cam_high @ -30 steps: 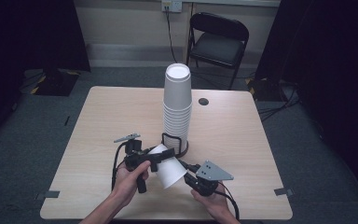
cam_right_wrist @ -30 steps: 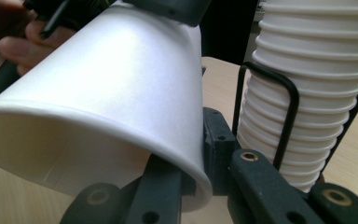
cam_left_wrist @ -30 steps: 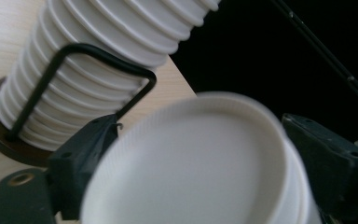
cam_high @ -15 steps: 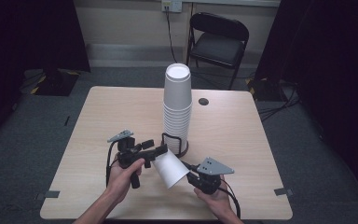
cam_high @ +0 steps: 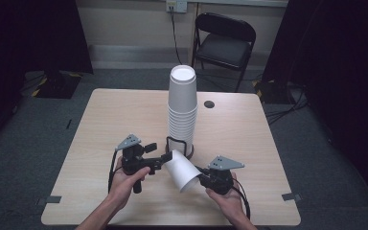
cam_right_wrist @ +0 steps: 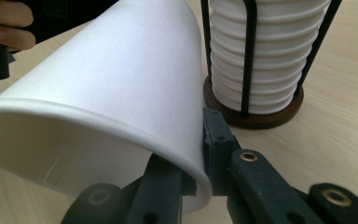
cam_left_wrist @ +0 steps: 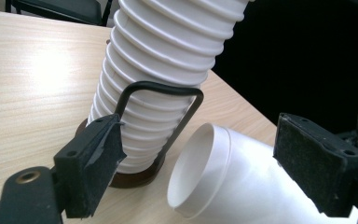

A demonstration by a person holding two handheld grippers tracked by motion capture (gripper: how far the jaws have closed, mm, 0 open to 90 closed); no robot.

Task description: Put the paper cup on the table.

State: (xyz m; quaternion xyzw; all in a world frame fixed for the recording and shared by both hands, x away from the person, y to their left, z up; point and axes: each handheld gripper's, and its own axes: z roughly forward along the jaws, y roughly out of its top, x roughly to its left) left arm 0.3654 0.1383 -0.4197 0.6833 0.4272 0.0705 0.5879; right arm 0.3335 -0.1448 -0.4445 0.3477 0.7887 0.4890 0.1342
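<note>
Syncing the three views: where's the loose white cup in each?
High view: cup low centre, lying tilted between the grippers.
Left gripper view: bottom centre-right, its narrow end facing the camera.
Right gripper view: upper left, rim pinched in the right gripper.
Shared landmark: cup stack in its wire holder.

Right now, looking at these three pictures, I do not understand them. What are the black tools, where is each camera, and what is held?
A person holds a two-jaw hand tool in each hand. One camera looks down from above; the two others ride on the tools.

On the wooden table a stack of white cups stands in a wire holder.

The right gripper pinches the rim of one loose cup, tilted on its side. The left gripper is open, its jaws standing either side of that cup's other end, not pressing it.
</note>
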